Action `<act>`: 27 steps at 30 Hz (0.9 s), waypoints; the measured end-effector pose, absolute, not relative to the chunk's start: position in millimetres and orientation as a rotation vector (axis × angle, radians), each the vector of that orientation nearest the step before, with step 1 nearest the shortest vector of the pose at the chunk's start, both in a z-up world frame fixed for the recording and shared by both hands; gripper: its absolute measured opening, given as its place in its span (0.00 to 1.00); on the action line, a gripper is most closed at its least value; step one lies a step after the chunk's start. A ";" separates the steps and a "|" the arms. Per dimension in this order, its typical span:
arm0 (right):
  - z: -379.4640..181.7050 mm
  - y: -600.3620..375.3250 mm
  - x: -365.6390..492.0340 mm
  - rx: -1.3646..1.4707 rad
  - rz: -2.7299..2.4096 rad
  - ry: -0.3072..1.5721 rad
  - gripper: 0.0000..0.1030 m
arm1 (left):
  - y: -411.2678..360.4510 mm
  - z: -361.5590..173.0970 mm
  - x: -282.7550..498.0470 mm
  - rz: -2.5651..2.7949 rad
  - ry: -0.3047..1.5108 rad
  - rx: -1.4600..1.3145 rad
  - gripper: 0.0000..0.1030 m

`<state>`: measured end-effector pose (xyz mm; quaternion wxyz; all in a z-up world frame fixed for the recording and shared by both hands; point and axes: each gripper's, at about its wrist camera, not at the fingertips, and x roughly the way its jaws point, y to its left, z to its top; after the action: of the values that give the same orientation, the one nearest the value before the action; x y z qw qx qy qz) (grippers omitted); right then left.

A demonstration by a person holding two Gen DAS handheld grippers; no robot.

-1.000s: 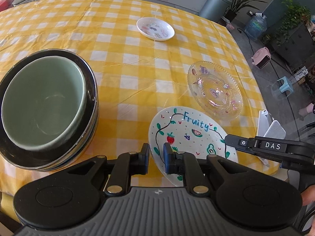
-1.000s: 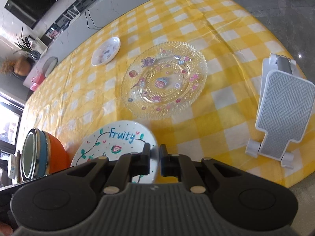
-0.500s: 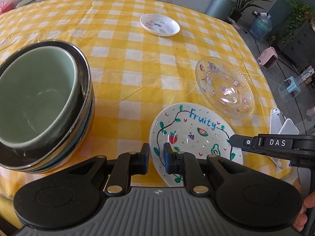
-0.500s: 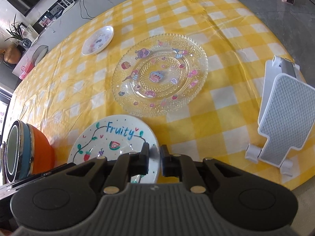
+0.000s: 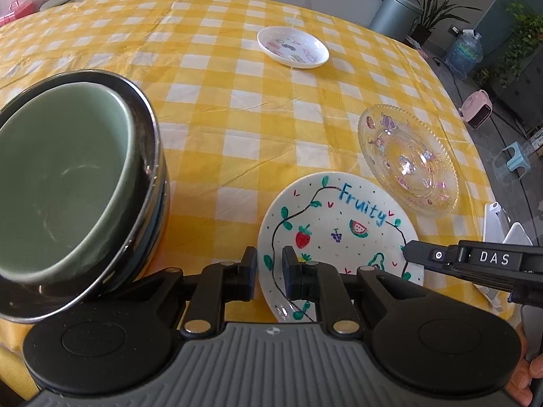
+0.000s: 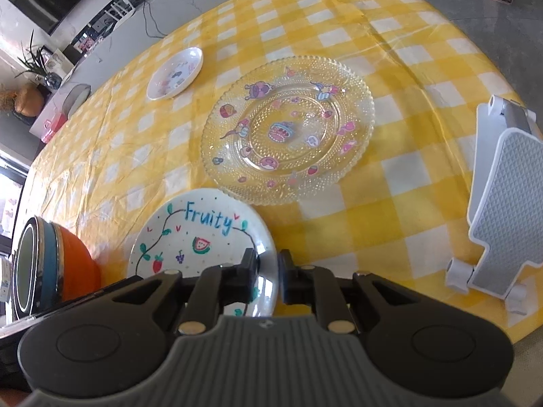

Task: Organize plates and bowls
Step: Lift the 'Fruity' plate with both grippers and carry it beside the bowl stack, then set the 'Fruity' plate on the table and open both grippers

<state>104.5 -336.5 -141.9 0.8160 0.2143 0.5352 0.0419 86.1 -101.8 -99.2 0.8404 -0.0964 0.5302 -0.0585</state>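
Observation:
The white "Fruity" plate (image 5: pixel 339 230) (image 6: pixel 197 237) lies on the yellow checked cloth near the table's front edge. My left gripper (image 5: pixel 269 268) straddles its left rim, its narrow jaws shut on it. My right gripper (image 6: pixel 268 271) (image 5: pixel 409 252) straddles the right rim with its jaws slightly apart and not pressing. A clear glass plate (image 5: pixel 407 159) (image 6: pixel 288 129) lies just beyond the Fruity plate. A small white dish (image 5: pixel 293 47) (image 6: pixel 176 73) sits further back. On the left a green bowl (image 5: pixel 61 176) rests in a stack of bowls (image 6: pixel 51 271).
A white folding stand (image 6: pixel 502 196) lies at the table's right edge. Off the table to the right are a grey bin (image 5: pixel 393 13), potted plants, a water bottle and a pink heater (image 5: pixel 478 112). A person's fingers (image 5: pixel 522 380) show at the lower right.
The left wrist view has sunk closer to the table, so the bowl stack looms larger. The right gripper's jaws have parted a little around the plate's rim.

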 end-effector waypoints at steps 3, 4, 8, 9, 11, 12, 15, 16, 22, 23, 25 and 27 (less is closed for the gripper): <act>-145.3 -343.2 106.3 0.508 0.075 1.117 0.12 | -104.7 -100.4 88.0 -0.122 1.118 -0.197 0.17; -146.2 -345.7 106.8 0.528 0.072 1.110 0.12 | -105.5 -100.6 88.6 -0.121 1.117 -0.195 0.17; -147.1 -347.2 107.7 0.541 0.066 1.093 0.12 | -105.4 -101.2 88.9 -0.121 1.112 -0.199 0.18; -146.6 -345.8 107.8 0.531 0.065 1.093 0.12 | -104.3 -101.3 88.4 -0.122 1.115 -0.207 0.18; -145.2 -342.0 107.4 0.507 0.059 1.097 0.12 | -101.7 -101.6 88.1 -0.126 1.120 -0.227 0.18; -144.4 -340.0 107.1 0.496 0.056 1.098 0.12 | -100.2 -101.8 87.6 -0.125 1.120 -0.238 0.18; -141.2 -335.9 105.4 0.463 0.054 1.095 0.15 | -99.1 -101.6 83.3 -0.131 1.108 -0.253 0.25; -139.7 -334.9 104.8 0.449 0.053 1.088 0.15 | -99.7 -101.8 81.9 -0.132 1.104 -0.251 0.29; -130.4 -335.4 99.1 0.438 0.049 1.034 0.27 | -103.7 -97.6 73.5 -0.121 1.067 -0.232 0.47; -129.1 -336.1 98.1 0.443 0.050 1.022 0.27 | -104.4 -95.1 71.5 -0.120 1.053 -0.222 0.48; -126.2 -338.1 95.9 0.456 0.053 0.998 0.29 | -106.2 -89.3 68.2 -0.123 1.028 -0.206 0.50; -123.4 -340.0 94.1 0.467 0.054 0.972 0.34 | -108.1 -82.5 65.0 -0.128 1.004 -0.198 0.52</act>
<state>94.1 -340.0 -123.4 0.8578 0.2224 0.4626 0.0257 65.0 -108.1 -82.5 0.8699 -0.0945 0.4802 -0.0610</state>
